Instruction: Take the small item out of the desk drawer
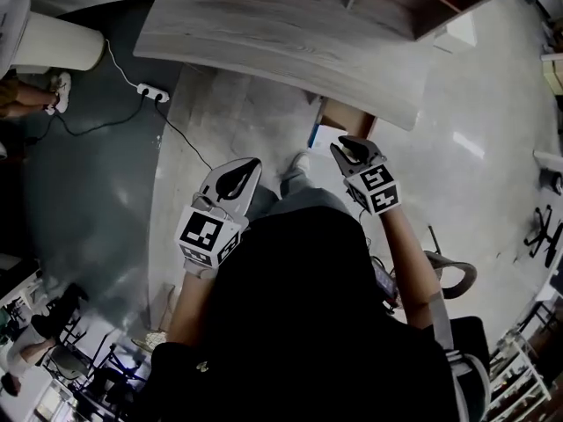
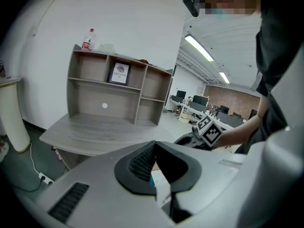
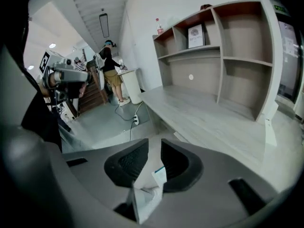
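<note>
Desk top [image 1: 290, 42] overhanging drawer [image 1: 350, 117] (seemingly open), bare floor [image 1: 475, 148] rightward

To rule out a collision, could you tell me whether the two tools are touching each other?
Apart. The head view shows the left tool and the right tool side by side, with a stretch of floor between them.

Bright, even; ceiling strip lights [image 2: 198, 46]; glare on floor [image 1: 466, 143]; fisheye warp, dark corners.
</note>
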`<state>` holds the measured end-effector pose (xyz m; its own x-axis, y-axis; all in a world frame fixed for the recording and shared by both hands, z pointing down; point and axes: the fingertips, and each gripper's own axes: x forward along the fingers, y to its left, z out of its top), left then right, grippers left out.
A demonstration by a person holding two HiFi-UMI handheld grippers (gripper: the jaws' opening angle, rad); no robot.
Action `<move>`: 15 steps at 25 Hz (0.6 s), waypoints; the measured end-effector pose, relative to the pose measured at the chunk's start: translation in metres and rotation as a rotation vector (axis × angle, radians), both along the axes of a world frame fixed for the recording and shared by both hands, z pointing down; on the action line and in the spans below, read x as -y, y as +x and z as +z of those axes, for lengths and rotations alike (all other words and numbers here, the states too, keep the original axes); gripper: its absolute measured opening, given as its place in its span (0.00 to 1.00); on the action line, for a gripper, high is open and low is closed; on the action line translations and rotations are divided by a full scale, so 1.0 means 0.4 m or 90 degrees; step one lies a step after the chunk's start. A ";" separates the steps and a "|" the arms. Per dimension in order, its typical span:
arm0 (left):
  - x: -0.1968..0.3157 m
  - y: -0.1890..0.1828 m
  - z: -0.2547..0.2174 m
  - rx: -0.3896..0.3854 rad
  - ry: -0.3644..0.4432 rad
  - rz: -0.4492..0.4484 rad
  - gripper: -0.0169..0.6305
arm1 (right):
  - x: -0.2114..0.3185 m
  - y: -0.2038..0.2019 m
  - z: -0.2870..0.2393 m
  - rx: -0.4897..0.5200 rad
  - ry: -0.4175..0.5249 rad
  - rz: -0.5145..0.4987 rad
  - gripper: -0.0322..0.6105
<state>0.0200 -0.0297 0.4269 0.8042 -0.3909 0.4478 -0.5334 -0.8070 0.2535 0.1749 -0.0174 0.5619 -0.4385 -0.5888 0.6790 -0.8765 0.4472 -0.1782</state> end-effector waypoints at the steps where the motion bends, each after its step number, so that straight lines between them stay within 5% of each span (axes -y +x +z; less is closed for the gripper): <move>1: 0.005 -0.001 0.004 0.004 -0.004 -0.007 0.04 | 0.008 0.003 0.020 -0.004 -0.011 -0.012 0.17; 15: 0.058 -0.041 0.060 0.042 -0.052 -0.054 0.04 | 0.051 0.002 0.319 -0.048 -0.145 -0.159 0.33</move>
